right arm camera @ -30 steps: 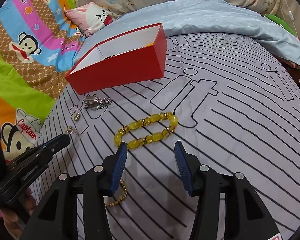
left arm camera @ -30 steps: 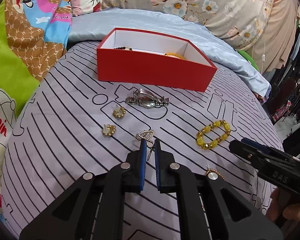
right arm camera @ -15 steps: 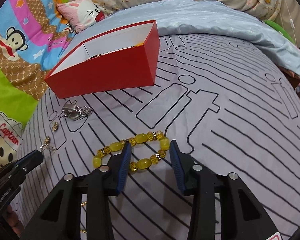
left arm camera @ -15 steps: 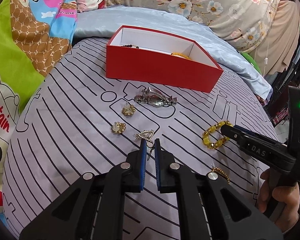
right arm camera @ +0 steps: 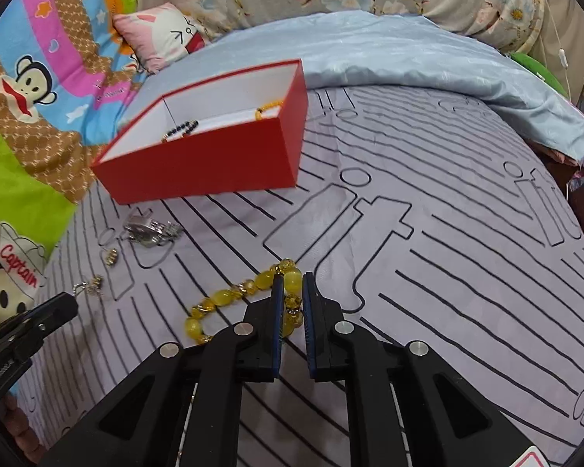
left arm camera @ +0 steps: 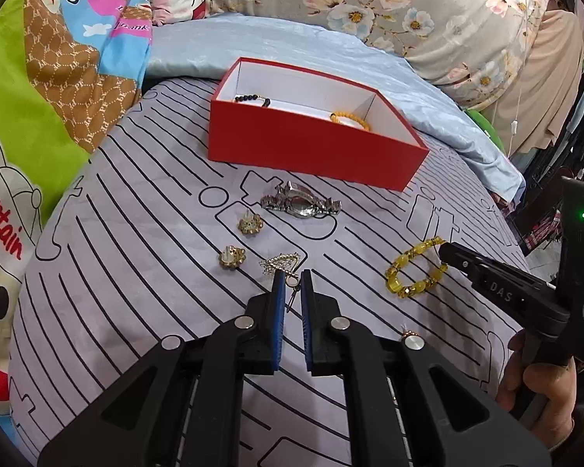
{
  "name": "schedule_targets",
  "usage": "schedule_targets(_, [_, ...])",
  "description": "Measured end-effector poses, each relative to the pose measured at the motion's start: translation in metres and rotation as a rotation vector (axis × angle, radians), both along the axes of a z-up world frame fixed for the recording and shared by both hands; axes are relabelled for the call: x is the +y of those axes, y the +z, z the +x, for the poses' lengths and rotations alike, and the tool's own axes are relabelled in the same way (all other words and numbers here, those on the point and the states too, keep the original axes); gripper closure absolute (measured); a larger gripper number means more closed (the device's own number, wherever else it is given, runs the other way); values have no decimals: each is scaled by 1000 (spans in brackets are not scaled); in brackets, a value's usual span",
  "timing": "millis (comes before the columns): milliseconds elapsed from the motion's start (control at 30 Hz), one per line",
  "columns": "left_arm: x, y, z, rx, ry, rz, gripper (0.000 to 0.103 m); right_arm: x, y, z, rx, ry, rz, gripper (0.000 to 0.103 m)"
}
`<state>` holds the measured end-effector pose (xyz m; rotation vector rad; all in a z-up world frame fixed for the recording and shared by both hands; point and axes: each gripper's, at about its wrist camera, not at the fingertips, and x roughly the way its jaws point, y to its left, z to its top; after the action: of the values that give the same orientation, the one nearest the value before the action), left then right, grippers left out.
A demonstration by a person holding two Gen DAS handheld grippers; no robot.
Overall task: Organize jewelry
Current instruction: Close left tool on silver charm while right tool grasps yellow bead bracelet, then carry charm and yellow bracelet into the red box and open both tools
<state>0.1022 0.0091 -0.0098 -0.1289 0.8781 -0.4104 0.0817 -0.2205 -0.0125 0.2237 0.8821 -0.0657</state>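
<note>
A yellow bead bracelet lies on the striped grey sheet. My right gripper is over its right end, jaws closing, with its beads pinched between the blue pads. In the left wrist view the right gripper reaches the bracelet from the right. My left gripper is shut on the hook of a small triangular earring. The red box behind holds a black bead bracelet and an orange one.
A silver watch and two gold earrings lie before the box. A gold piece peeks out beside my left gripper. A blue blanket and cartoon pillows ring the far side. The bed drops off at the right.
My right gripper moved forward over the yellow bracelet and its jaws closed from wide apart onto the beads. My left gripper stayed shut on the earring.
</note>
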Motion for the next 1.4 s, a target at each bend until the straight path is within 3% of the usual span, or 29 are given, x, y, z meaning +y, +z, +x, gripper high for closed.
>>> schedule_targets(500, [6, 38, 0, -66, 10, -19, 96, 8, 68, -14, -135, 58, -7, 94])
schedule_targets(967, [-4, 87, 62, -199, 27, -14, 96, 5, 119, 52, -230, 131, 7, 94])
schedule_targets(1167, [-20, 93, 102, -226, 15, -9, 96, 10, 120, 95, -228, 155, 27, 94])
schedule_targets(1400, [-40, 77, 138, -198, -1, -6, 96, 16, 89, 132, -172, 172, 55, 94])
